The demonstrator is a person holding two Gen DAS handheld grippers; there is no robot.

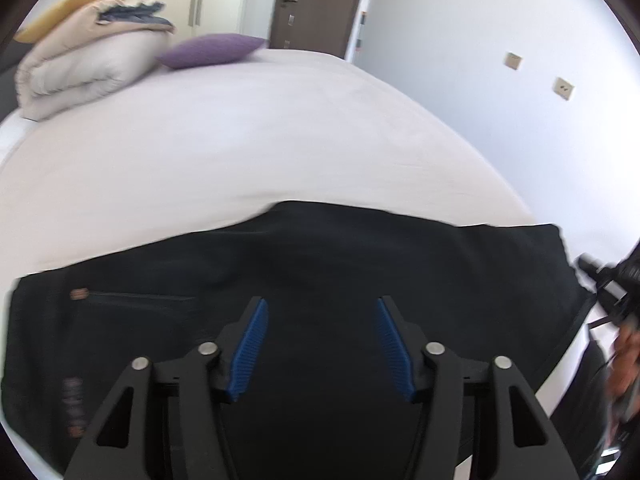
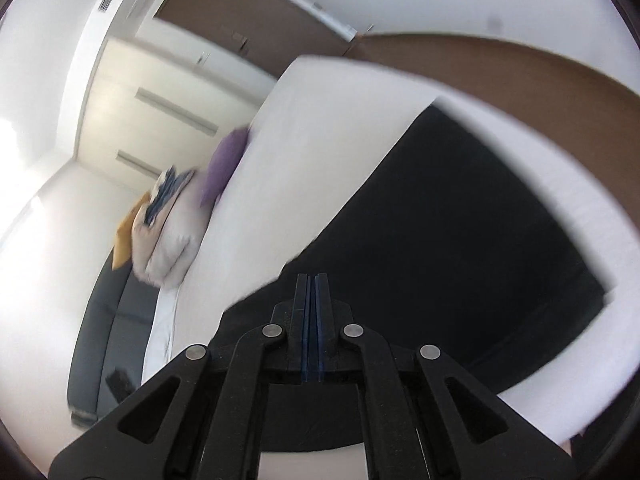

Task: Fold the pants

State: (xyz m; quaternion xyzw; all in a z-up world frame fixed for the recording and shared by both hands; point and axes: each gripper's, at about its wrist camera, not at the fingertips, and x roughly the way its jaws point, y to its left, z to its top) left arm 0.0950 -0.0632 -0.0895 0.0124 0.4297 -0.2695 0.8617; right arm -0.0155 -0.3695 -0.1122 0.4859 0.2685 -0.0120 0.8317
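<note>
Black pants (image 1: 320,256) lie flat across the near part of a white bed (image 1: 240,140), with a small orange tab near a zip pocket at the left. My left gripper (image 1: 321,302) hovers over the middle of the pants, jaws open, blue pads (image 1: 250,348) apart with nothing between them. At the right edge of the left wrist view, the right gripper (image 1: 608,280) and a hand (image 1: 624,360) are beside the end of the pants. In the tilted right wrist view the right gripper (image 2: 312,280) is shut, pads together and no cloth seen between them, over the pants (image 2: 460,220).
A folded duvet with clothes on top (image 1: 80,68) and a purple cushion (image 1: 208,50) sit at the bed's far left. A brown door (image 1: 316,0) and a white wall (image 1: 480,80) are beyond. A dark sofa (image 2: 100,320) stands beside the bed.
</note>
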